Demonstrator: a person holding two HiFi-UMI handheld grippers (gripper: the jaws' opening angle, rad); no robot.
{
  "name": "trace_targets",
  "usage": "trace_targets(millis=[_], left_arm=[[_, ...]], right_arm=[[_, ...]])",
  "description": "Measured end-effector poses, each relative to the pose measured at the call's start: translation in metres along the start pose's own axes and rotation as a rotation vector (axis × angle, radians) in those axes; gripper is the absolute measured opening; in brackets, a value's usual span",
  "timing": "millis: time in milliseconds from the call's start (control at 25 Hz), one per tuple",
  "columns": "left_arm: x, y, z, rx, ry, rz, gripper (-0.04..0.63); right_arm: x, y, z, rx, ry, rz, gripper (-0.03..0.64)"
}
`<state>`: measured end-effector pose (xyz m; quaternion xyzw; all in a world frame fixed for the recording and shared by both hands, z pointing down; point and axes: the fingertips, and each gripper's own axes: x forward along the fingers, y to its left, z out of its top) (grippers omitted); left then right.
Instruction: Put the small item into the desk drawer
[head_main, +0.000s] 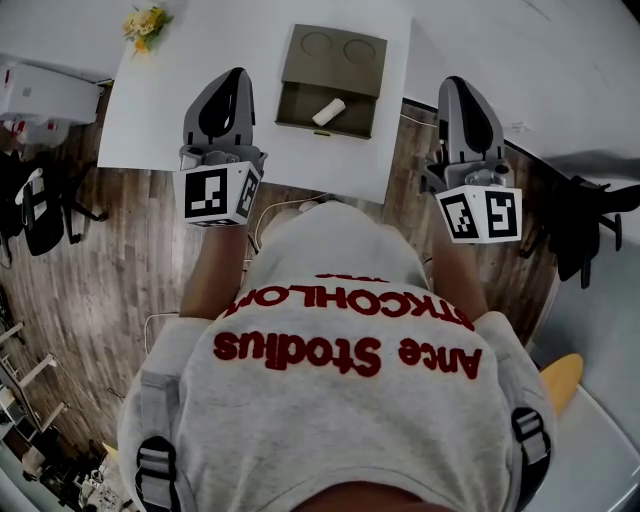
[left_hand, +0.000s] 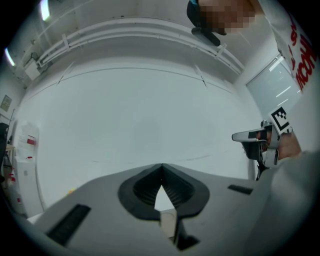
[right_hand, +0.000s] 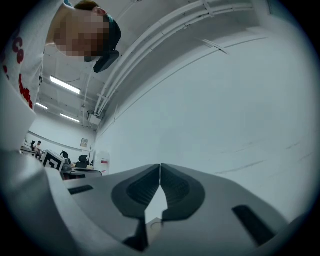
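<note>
An olive desk drawer unit (head_main: 338, 55) stands on the white desk (head_main: 200, 60), and its drawer (head_main: 300, 105) is pulled out toward me. A small white item (head_main: 329, 112) lies inside the drawer. My left gripper (head_main: 236, 76) hovers over the desk to the left of the drawer, shut and holding nothing. My right gripper (head_main: 455, 86) hangs beyond the desk's right edge, also shut and holding nothing. Seen from the left gripper view, the left gripper (left_hand: 161, 168) has its jaw tips together in front of a white wall, with the right gripper (left_hand: 260, 145) off to the side. The right gripper (right_hand: 160, 167) in its own view likewise has its jaws touching.
A bunch of yellow flowers (head_main: 146, 24) sits at the desk's far left corner. Black office chairs stand left (head_main: 40, 210) and right (head_main: 590, 225) on the wooden floor. A white box (head_main: 45, 95) lies left of the desk. Cables trail under the desk's near edge.
</note>
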<state>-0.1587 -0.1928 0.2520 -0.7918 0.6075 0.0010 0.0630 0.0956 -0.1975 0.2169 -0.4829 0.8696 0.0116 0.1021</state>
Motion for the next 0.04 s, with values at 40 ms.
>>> trace_targets(millis=[40], left_arm=[[-0.0006, 0.0000, 0.0004, 0.000, -0.002, 0.002, 0.008]], right_arm=[[-0.0008, 0.0001, -0.0001, 0.000, 0.000, 0.001, 0.006]])
